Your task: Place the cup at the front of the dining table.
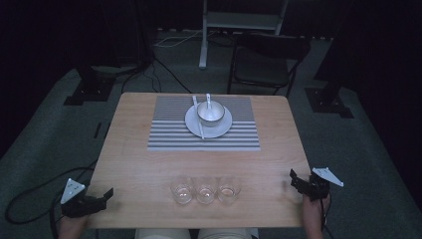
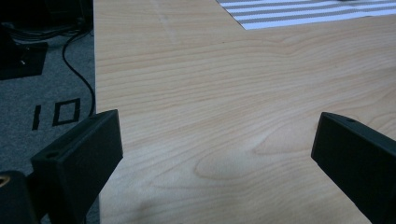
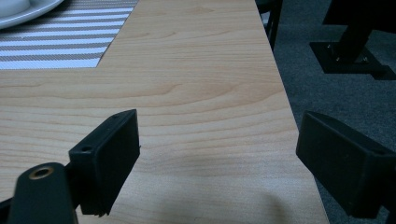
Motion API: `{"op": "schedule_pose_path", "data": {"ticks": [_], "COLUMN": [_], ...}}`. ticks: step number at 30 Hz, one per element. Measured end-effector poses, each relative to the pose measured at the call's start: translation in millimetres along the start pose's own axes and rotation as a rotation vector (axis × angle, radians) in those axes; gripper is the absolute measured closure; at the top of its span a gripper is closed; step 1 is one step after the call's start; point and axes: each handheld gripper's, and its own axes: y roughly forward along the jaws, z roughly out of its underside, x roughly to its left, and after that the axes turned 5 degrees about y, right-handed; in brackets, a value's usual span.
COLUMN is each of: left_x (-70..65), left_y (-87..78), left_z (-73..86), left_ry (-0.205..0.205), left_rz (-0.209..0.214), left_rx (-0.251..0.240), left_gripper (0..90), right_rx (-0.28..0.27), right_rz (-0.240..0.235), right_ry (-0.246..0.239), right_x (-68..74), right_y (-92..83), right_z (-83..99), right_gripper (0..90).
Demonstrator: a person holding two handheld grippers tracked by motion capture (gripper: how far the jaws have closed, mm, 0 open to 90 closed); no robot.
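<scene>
Both tongs spread and empty: left tongs (image 1: 94, 200) parked at the table (image 1: 139, 169) near left corner, right tongs (image 1: 304, 185) at the right edge. Three glasses (image 1: 205, 190) lined along the near edge, probably staged for easy reach; bowl (image 1: 210, 113) on plate (image 1: 219, 130) on striped mat (image 1: 169, 134).

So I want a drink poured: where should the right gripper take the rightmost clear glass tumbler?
Probably by the wall of the rightmost clear glass tumbler, from its free right side. It stands upright, its left side close against the middle glass. The open right gripper is already on that side.
</scene>
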Motion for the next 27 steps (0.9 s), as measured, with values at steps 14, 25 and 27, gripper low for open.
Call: {"op": "schedule_pose_path", "data": {"ticks": [14,25,27], "left_x": [4.9,3.3,3.4], "left_y": [3.8,7.2,7.2], "left_z": [0.0,-2.8,-2.9], "left_ry": [0.013,0.042,0.04], "left_rz": [0.089,0.125,0.127], "left_rx": [0.046,0.067,0.067], "left_gripper": [2.6,4.1,4.1], "right_rx": [0.007,0.029,0.029], "right_rz": [0.008,0.018,0.017], "right_ry": [-0.003,-0.019,-0.019], "right_x": [0.8,2.3,2.1], "right_y": [0.5,2.8,2.7], "right_z": [0.0,-0.9,-0.9], "right_gripper": [13.0,13.0,13.0]}}
